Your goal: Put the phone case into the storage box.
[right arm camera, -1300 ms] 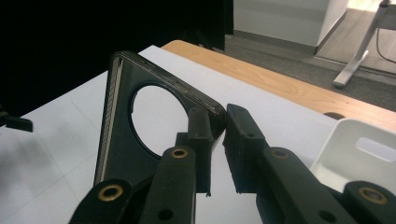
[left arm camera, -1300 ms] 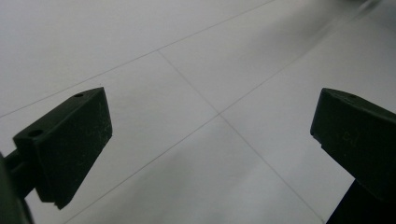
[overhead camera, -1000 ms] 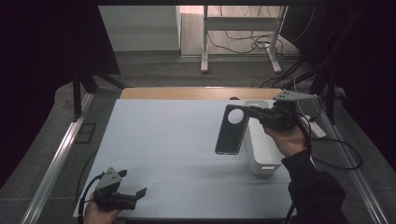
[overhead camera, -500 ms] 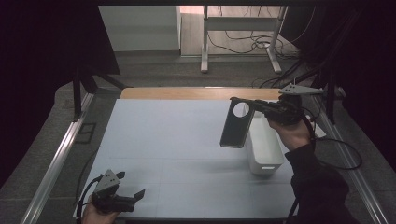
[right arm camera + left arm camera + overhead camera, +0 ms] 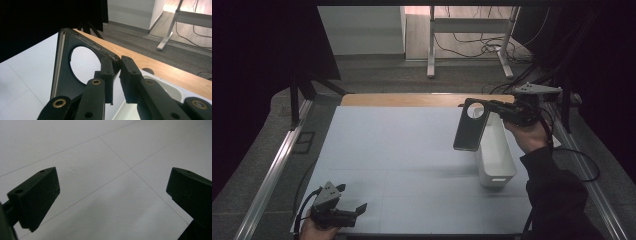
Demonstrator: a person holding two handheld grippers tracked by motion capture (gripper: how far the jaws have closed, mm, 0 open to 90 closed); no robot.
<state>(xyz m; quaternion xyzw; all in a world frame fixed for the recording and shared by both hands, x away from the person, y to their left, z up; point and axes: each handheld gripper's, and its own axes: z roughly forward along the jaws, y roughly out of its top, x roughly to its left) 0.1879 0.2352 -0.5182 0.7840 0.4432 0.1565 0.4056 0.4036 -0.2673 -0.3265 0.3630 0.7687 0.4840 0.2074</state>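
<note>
High view shows our right gripper [image 5: 476, 109] pinching one black phone case [image 5: 470, 126] by its top edge, next to the round camera cutout, so the case hangs in the air over the near-left rim of the single white bin [image 5: 496, 157]. Right gripper view confirms both jaws clamped on that thin rim. We judge the hold risky: with so little edge caught, the dangling case could swing or slip out and land on the white table [image 5: 402, 150], or its lower end could catch the bin's rim if we lower it there. Our left gripper [image 5: 354, 210] rests near the table's front edge, jaws spread wide with nothing between them. We count one case, one bin, two grippers.
</note>
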